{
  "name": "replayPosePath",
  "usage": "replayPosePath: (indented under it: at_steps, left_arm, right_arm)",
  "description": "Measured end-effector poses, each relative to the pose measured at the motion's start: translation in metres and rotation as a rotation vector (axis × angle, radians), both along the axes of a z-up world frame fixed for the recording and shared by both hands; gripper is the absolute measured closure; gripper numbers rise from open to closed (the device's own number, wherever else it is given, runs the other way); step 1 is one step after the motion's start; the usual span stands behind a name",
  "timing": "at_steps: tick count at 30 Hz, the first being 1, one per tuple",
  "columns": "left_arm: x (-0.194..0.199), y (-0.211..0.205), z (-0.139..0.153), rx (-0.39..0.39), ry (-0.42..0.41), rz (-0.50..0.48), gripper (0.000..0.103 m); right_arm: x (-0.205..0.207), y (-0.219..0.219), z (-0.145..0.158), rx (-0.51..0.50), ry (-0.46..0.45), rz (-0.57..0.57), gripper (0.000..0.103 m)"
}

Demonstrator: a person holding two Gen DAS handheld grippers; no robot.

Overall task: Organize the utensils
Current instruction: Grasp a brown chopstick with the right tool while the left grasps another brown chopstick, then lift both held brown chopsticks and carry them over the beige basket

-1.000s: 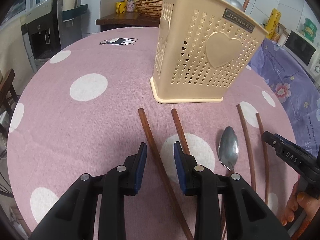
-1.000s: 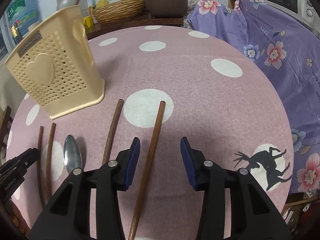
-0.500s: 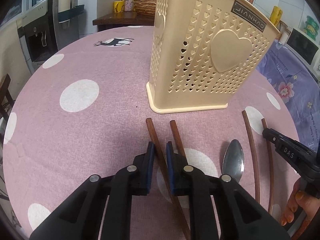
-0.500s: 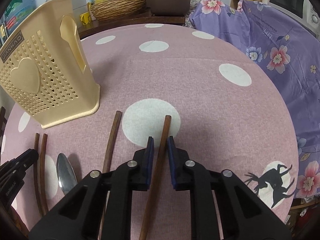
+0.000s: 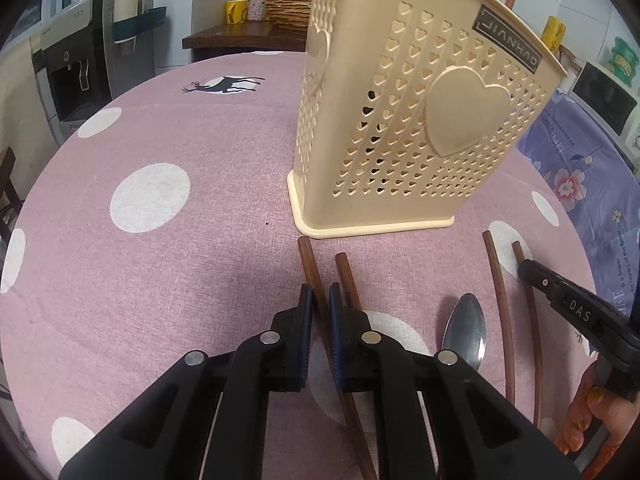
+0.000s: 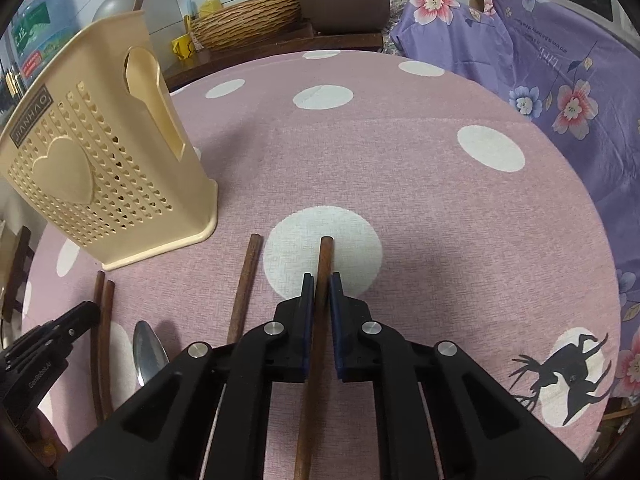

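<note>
The round bench (image 5: 168, 264) with its pink dotted cloth fills both views, and the cream basket (image 5: 404, 128) stands upright on it, upper right in the left view and upper left in the right view. Low in the centre of the left view, the left claw (image 5: 319, 300) is clamped on a brown chopstick (image 5: 309, 264) lying on the cloth, its tip just before the basket foot. Low in the centre of the right view, the right claw (image 6: 321, 292) is clamped on another chopstick (image 6: 325, 258); a spoon (image 5: 466, 330) and two thin sticks (image 5: 500, 300) lie lower right in the left view.

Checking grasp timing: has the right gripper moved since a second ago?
Yes. The right gripper slid left over the white dot and shut on the chopstick.
</note>
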State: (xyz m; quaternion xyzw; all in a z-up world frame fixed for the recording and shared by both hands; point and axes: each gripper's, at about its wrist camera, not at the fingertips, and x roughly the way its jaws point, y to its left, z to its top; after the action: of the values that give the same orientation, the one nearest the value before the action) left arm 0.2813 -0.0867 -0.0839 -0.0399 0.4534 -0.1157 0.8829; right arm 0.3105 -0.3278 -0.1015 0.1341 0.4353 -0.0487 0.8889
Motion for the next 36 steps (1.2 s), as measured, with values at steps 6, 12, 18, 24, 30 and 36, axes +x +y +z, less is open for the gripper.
replayPosePath:
  at_steps: [6,12,18,24,30,36]
  left_arm:
    - [-0.002,0.007,0.003,-0.058,-0.010,0.011,0.094]
    - [-0.017,0.019,0.037,-0.138,-0.084,0.009,0.095]
    - [-0.043,0.031,0.088,-0.204,-0.204,-0.015,0.095]
    - [-0.064,0.040,0.126,-0.209,-0.307,-0.040,0.095]
    - [-0.072,0.050,0.139,-0.214,-0.350,-0.035,0.096]
    - [-0.078,0.050,0.145,-0.203,-0.377,-0.039,0.096]
  right_arm:
    - [-0.007,-0.002,0.009,0.056,-0.049,-0.001,0.095]
    - [-0.028,-0.009,0.041,0.108,-0.150,0.020,0.095]
    - [-0.057,-0.014,0.087,0.130,-0.276,0.052,0.095]
    - [-0.087,-0.017,0.126,0.129,-0.384,0.093,0.095]
    - [-0.103,-0.018,0.151,0.141,-0.442,0.115,0.095]
    - [-0.105,-0.010,0.160,0.109,-0.452,0.143,0.095]
